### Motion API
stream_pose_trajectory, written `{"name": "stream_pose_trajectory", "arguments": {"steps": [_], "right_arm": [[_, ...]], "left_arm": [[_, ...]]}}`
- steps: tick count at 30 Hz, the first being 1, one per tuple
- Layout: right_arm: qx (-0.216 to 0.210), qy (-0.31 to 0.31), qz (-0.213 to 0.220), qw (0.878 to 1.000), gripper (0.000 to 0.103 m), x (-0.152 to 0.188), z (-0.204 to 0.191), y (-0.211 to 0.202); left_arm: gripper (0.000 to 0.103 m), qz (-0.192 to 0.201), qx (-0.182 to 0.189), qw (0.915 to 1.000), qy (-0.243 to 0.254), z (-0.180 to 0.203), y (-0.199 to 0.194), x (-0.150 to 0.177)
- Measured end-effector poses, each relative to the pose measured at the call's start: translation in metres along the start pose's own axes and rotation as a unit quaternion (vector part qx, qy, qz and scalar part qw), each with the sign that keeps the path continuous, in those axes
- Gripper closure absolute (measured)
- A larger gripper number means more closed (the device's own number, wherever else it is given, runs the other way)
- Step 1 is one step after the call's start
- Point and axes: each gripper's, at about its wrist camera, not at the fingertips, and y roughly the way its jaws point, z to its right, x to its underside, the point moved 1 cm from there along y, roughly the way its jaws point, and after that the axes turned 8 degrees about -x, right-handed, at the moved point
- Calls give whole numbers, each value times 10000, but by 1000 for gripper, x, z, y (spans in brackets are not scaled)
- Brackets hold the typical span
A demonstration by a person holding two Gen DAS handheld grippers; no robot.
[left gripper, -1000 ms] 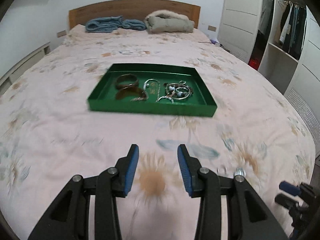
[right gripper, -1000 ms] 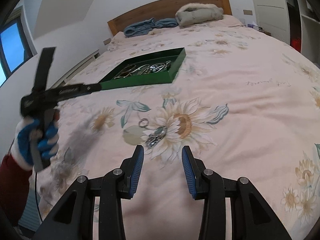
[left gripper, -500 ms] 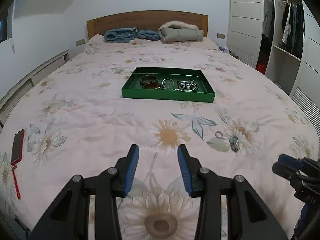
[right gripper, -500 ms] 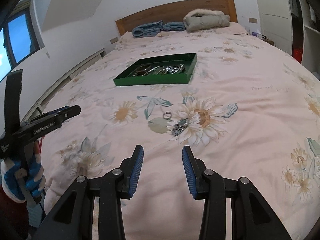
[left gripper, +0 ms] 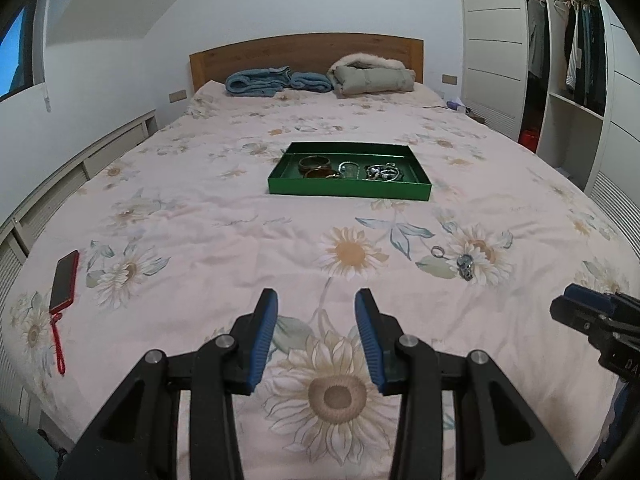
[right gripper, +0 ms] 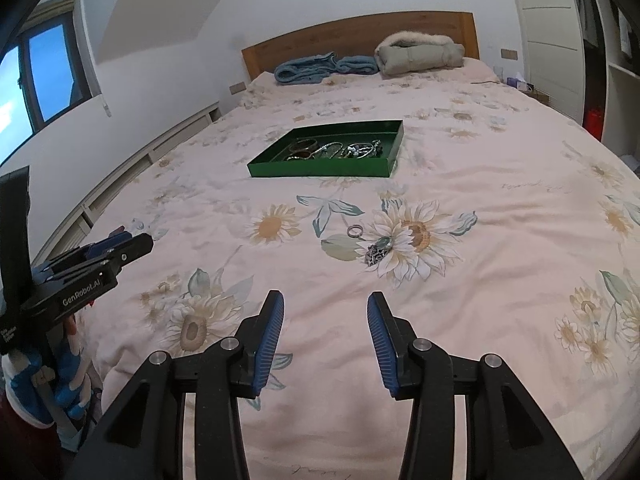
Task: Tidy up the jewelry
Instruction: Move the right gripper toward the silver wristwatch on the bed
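A green tray (left gripper: 348,191) (right gripper: 320,169) lies mid-bed, holding bangles (left gripper: 314,163) and silver pieces (left gripper: 380,171). Nearer me, loose on the flowered quilt, are a small ring (left gripper: 437,251) (right gripper: 354,231) and a silver pendant with a green stone (left gripper: 465,262) (right gripper: 379,249). My left gripper (left gripper: 316,295) hovers over the bed's near end, open and empty. My right gripper (right gripper: 326,296) is also empty, its jaws opening, with the ring and pendant a little ahead of it. Each gripper shows at the edge of the other's view: the left gripper (right gripper: 132,242) and the right gripper (left gripper: 576,308).
A red-cased phone (left gripper: 64,280) with a strap lies at the bed's left edge. A blue blanket (left gripper: 276,80) and a folded coat (left gripper: 374,76) sit by the headboard. An open wardrobe (left gripper: 568,60) stands on the right. A gloved hand (right gripper: 60,384) holds the left gripper.
Both grippers have pulled back and risen from the tray and the loose pieces, so more of the bed shows. The phone has come into the left wrist view.
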Motion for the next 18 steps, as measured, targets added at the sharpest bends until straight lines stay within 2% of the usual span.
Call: {"name": "stream_pose_trajectory", "arguments": {"steps": [18], "right_arm": [[-31, 71, 80, 9999, 56, 7, 1, -11]], "left_arm": [[61, 51, -168, 9998, 94, 2, -17, 12]]}}
